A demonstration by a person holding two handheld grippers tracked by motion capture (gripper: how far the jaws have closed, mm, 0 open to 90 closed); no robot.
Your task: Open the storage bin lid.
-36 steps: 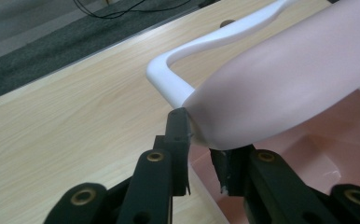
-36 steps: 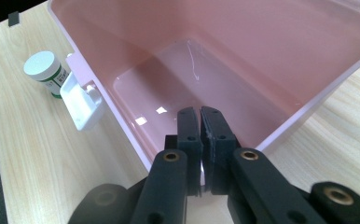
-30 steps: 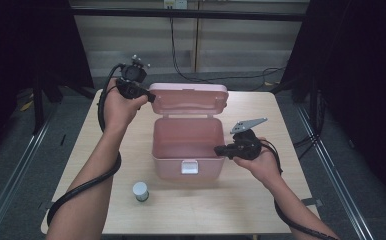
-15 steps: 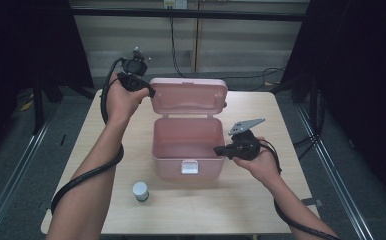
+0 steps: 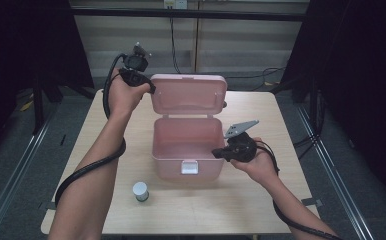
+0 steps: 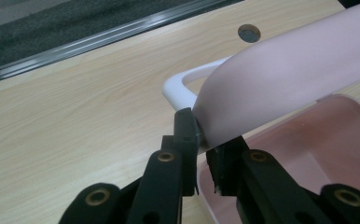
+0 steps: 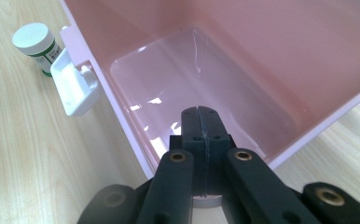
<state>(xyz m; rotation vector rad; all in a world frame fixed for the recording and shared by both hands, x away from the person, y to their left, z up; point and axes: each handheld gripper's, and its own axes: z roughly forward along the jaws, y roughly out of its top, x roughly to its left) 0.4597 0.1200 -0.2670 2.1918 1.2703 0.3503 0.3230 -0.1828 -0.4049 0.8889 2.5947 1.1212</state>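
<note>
1. Two grippers are at a pink box [image 5: 185,150] that stands in the middle of the table [image 5: 106,135], as the high view shows.
2. The lid [image 5: 188,96] of the box is open and stands upright behind the box, with its inner side toward the person.
3. The left gripper [image 5: 148,86] is at the upper left corner of the lid. In the left gripper view its jaws are nearly together and pinch the pink edge of the lid [image 6: 280,88] between them.
4. Just behind that edge, in the same view, a white handle [image 6: 180,88] curves out from under the lid.
5. The right gripper [image 5: 217,152] is at the right wall of the box, near the rim, held by the right hand [image 5: 258,162].
6. In the right gripper view the jaws of this gripper [image 7: 200,122] are pressed together, pad against pad, with nothing seen between them. They are just above the rim of the box [image 7: 280,70] and point into the inside, which is bare.
7. A white latch [image 5: 189,167] hangs on the front wall of the box; the right gripper view shows it [image 7: 73,84] hanging open.
8. A small bottle [image 5: 140,191] with a white cap and a green label stands upright on the table, in front of the box and to the left, apart from it.
</note>
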